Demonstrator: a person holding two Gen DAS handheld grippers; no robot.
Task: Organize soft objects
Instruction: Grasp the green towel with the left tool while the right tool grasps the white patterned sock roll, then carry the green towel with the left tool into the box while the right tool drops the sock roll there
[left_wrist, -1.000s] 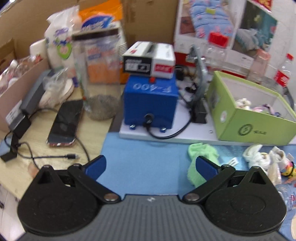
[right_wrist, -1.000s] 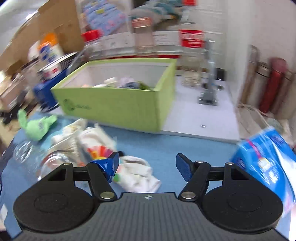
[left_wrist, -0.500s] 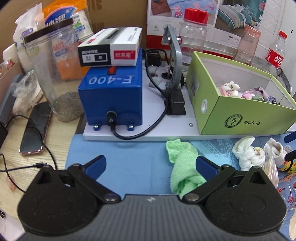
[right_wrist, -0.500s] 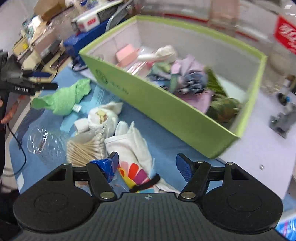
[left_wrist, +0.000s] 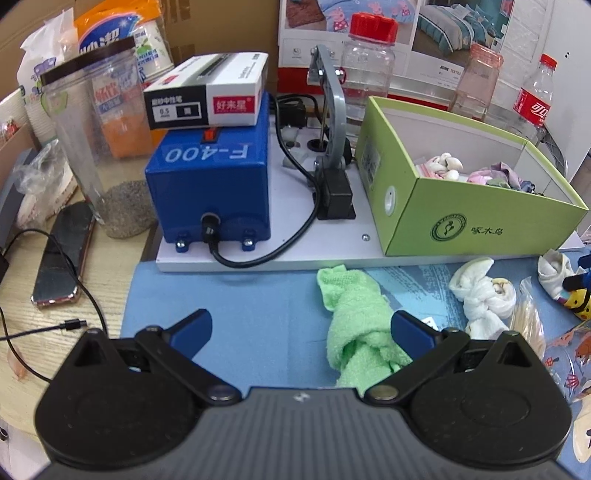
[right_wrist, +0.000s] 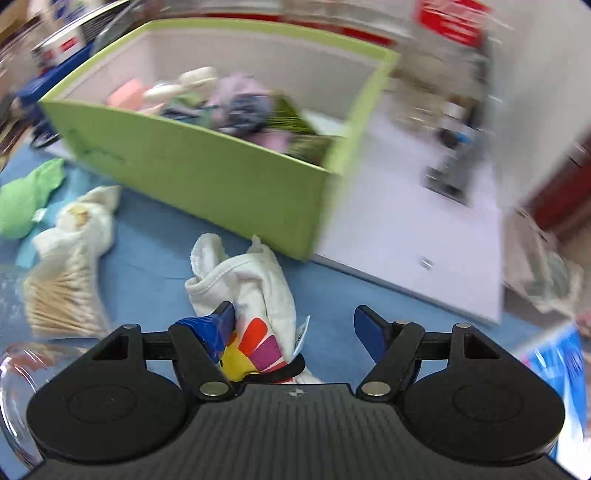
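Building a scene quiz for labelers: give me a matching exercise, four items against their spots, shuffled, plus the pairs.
Items:
1. green cloth
2. white pen box
3. phone
4. purple cloth

Places:
A. inside the green box
B. on top of the blue machine
C. on the blue mat
D. on the wooden tabletop

Pairs: 1-C, 2-B, 3-D, 4-A

Light: bright, even, soft shadows | Left wrist view: sharp, fisheye-bent edges | Right wrist view: motion-blurred, worst at the rim
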